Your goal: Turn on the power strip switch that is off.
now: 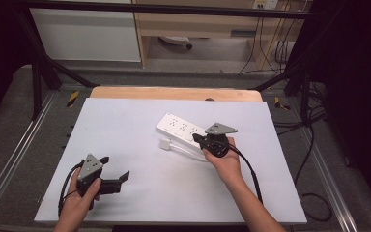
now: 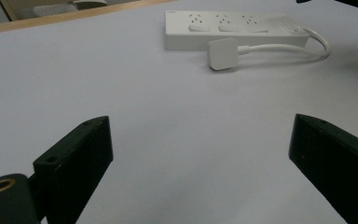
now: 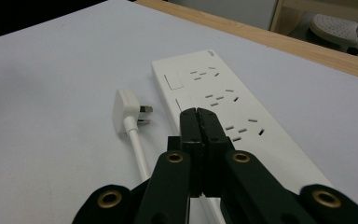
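A white power strip [image 1: 181,125] lies flat near the middle of the white table, its sockets facing up [image 3: 223,98]. Its white plug [image 1: 164,143] rests on the table beside it, prongs toward the strip [image 3: 123,109], and the white cable [image 3: 137,149] runs back under my right gripper. My right gripper [image 1: 198,139] hovers over the strip's near end, jaws pressed together [image 3: 198,114] with nothing visible between them. My left gripper [image 1: 114,168] sits low at the front left, jaws wide open [image 2: 198,140] and empty, facing the strip [image 2: 233,28] and plug [image 2: 223,53] from a distance.
The white tabletop [image 1: 140,193] has a wooden strip [image 1: 174,93] along its far edge. Black frame bars [image 1: 43,72] stand at the far corners. A black cable [image 1: 251,174] trails from the right gripper across the table's right side.
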`<state>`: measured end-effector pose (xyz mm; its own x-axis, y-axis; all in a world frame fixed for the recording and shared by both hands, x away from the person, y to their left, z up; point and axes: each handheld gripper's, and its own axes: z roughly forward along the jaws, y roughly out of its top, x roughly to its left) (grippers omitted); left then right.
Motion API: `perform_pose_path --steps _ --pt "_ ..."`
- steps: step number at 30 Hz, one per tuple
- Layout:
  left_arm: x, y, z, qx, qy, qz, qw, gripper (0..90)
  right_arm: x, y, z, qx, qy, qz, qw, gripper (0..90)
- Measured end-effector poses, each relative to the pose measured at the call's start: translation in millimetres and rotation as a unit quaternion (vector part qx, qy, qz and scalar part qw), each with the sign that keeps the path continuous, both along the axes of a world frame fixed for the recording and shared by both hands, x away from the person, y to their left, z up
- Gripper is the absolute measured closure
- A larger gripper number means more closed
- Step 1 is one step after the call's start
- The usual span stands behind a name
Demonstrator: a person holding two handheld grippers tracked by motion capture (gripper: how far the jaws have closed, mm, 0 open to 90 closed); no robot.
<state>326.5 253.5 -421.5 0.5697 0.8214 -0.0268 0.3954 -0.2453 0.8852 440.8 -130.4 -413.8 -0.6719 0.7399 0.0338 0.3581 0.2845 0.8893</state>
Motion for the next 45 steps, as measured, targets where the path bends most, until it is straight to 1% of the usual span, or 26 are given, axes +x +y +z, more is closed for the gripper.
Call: perform_pose_path --steps 4,10,12,17,21,24,26,29,35,38,45 --pt "0.1 0.1 -0.5 -0.001 0.002 0.001 1.0000 6.3 2.7 2.9 -5.0 -0.002 0.003 0.000 1.0000 90.0" --pt "0.6 0.5 -1.1 -0.001 0.003 0.003 1.0000 6.2 8.0 6.1 -11.3 0.005 0.004 -0.002 1.0000 90.0" --pt "0.7 0.7 -1.3 0.001 0.004 0.003 1.0000 6.2 10.5 7.0 -13.4 0.008 0.003 -0.008 0.9999 90.0" --pt "0.7 0.3 -1.5 0.002 0.005 0.001 1.0000 6.2 14.7 6.8 -17.6 0.005 0.003 -0.014 0.9999 90.0" --pt "0.8 0.4 -1.5 0.001 0.005 0.001 1.0000 6.2 18.5 5.9 -21.8 0.004 0.008 -0.019 0.9998 90.0" --pt "0.7 0.3 -1.2 0.001 0.004 0.001 1.0000 6.2 20.4 6.0 -24.8 0.009 0.017 -0.021 0.9996 90.0" --pt "0.7 0.1 -1.1 0.001 0.004 0.000 1.0000 6.2 21.8 7.1 -26.8 0.009 0.019 -0.023 0.9995 90.0" --pt "0.8 0.0 -1.0 0.001 0.003 0.000 1.0000 6.2 22.3 8.0 -27.8 0.010 0.021 -0.024 0.9994 90.0" --pt "0.5 0.6 -0.4 -0.002 0.001 0.004 1.0000 6.2 24.7 9.3 -30.9 0.002 0.023 -0.028 0.9993 90.0" --pt "0.8 0.6 -0.8 -0.001 0.002 0.003 1.0000 6.2 26.4 8.6 -31.8 0.003 0.023 -0.033 0.9992 90.0" --pt "0.7 0.3 -0.7 0.001 0.002 0.001 1.0000 6.2 27.7 8.9 -33.2 0.002 0.025 -0.034 0.9991 90.0"
